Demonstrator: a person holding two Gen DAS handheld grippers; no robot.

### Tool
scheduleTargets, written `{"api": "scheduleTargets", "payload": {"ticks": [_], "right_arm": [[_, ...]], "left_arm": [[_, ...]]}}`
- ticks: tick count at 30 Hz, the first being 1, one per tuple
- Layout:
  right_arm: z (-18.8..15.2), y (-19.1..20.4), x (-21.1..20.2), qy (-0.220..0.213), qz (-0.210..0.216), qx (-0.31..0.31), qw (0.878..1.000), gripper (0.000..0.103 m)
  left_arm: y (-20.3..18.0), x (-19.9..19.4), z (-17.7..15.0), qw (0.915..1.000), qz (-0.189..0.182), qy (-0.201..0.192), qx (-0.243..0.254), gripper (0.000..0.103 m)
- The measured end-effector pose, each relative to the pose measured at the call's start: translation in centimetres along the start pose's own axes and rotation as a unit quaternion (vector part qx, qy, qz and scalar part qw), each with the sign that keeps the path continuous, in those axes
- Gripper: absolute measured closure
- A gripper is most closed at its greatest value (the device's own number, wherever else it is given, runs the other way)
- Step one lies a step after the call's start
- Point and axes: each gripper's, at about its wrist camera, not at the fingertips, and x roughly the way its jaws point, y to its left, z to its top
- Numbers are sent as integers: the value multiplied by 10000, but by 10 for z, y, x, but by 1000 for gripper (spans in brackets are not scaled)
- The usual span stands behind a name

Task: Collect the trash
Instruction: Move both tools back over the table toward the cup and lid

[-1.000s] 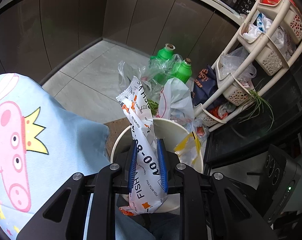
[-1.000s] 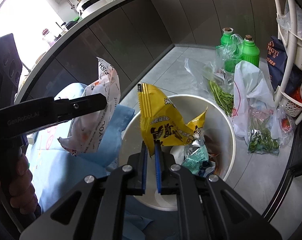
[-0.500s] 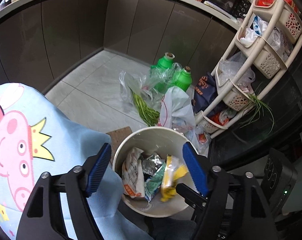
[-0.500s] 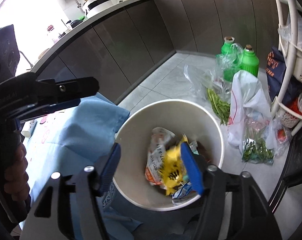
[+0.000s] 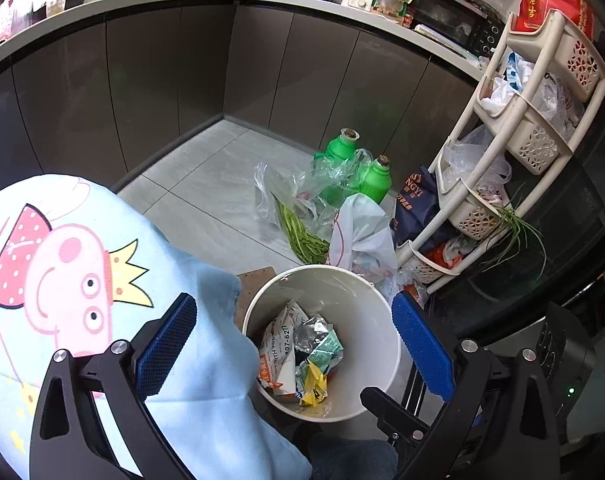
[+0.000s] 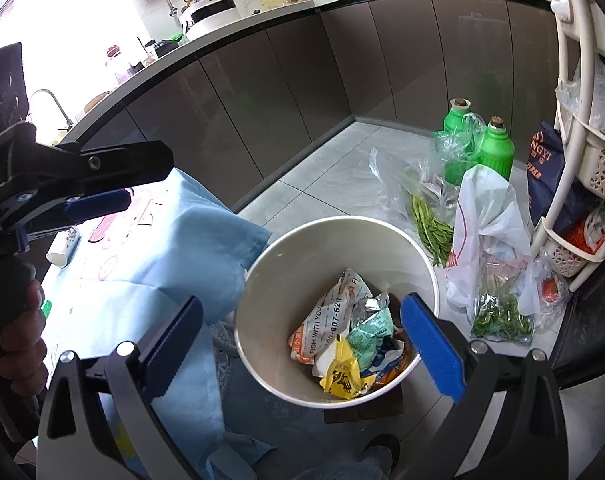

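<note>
Both tools are opening wide above the white bin [image 6: 334, 248], and nothing is between the jaws of the left tool [image 5: 294, 344] or the right tool [image 6: 302, 332]. A second ago each was gripping a wrapper; now the fish snack wrapper [image 6: 326, 320] and the yellow packet [image 6: 342, 376] are lying inside the bin. This load is finished. Left of the bin the blue cloth [image 5: 206, 380] is touching its rim; right of it, floor bags [image 6: 486, 240] are crowding. Above the bin is free.

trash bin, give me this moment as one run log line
left gripper: opening, nothing between jaws | right gripper: opening, nothing between jaws | trash bin: white wrapper, yellow wrapper inside
</note>
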Motion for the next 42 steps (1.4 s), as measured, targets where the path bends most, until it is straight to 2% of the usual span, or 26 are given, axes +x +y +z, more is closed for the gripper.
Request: {"api": "scheduleTargets", "payload": {"ticks": [8, 11, 24, 32, 42], "right_arm": [[3, 18, -20, -44, 25, -85, 10000, 4], [5, 26, -26, -24, 46, -105, 9999, 4], [11, 103, -64, -222, 323, -878, 9954, 4], [9, 161, -82, -352, 470, -1638, 9847, 4], [7, 238, -77, -265, 799, -2301, 9695, 4]], "left_arm": [[2, -32, -1, 9999, -98, -43, -117, 9], [2, -51, -2, 9998, -67, -176, -98, 9], [21, -146, -16, 9970, 128, -712, -262, 9], [52, -201, -34, 9912, 468, -1030, -682, 9], [114, -246, -68, 9808, 1090, -1030, -1245, 9]]}}
